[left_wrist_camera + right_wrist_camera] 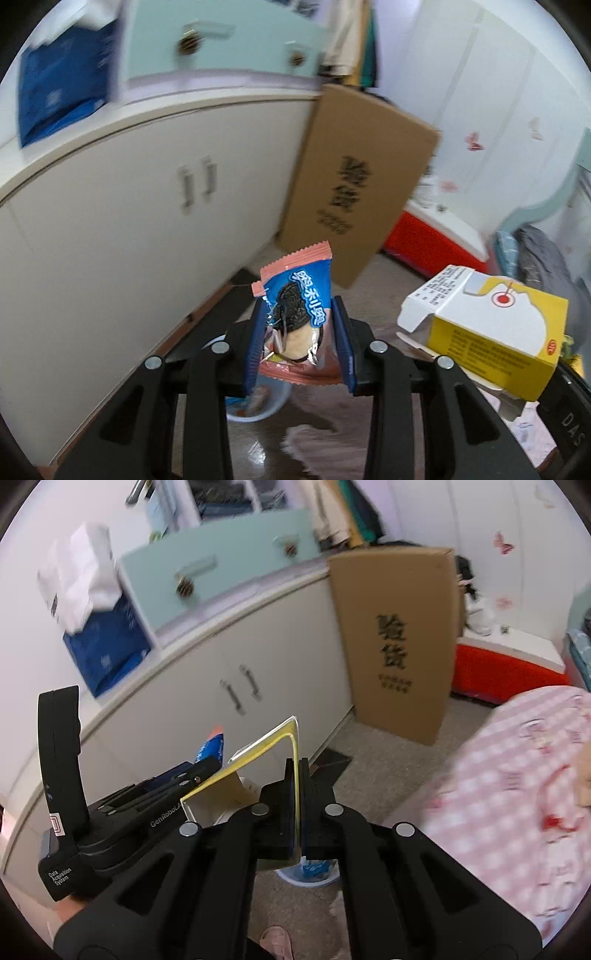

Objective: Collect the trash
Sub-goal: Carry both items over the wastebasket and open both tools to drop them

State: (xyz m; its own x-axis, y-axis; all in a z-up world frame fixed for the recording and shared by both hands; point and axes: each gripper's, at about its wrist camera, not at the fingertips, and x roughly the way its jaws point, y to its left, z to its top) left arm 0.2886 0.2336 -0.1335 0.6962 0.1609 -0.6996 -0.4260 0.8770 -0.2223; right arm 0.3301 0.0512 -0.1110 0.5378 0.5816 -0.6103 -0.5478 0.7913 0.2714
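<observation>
Left wrist view: the left hand-held gripper (301,343) pinches a blue cookie wrapper (295,314) upright between its pads. A yellow-and-white carton (491,332) hangs just to its right, and a white bin (258,406) sits on the floor below.

Right wrist view: the right hand-held gripper (298,812) is pressed together on the yellow-and-white carton's (258,753) flap; the left hand-held gripper (207,766) with its cookie wrapper (212,747) is just to its left, the white bin (310,877) beneath.

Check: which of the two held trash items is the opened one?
The yellow carton in the right hand-held gripper: its end flap hangs open. The cookie wrapper in the left hand-held gripper looks sealed.
</observation>
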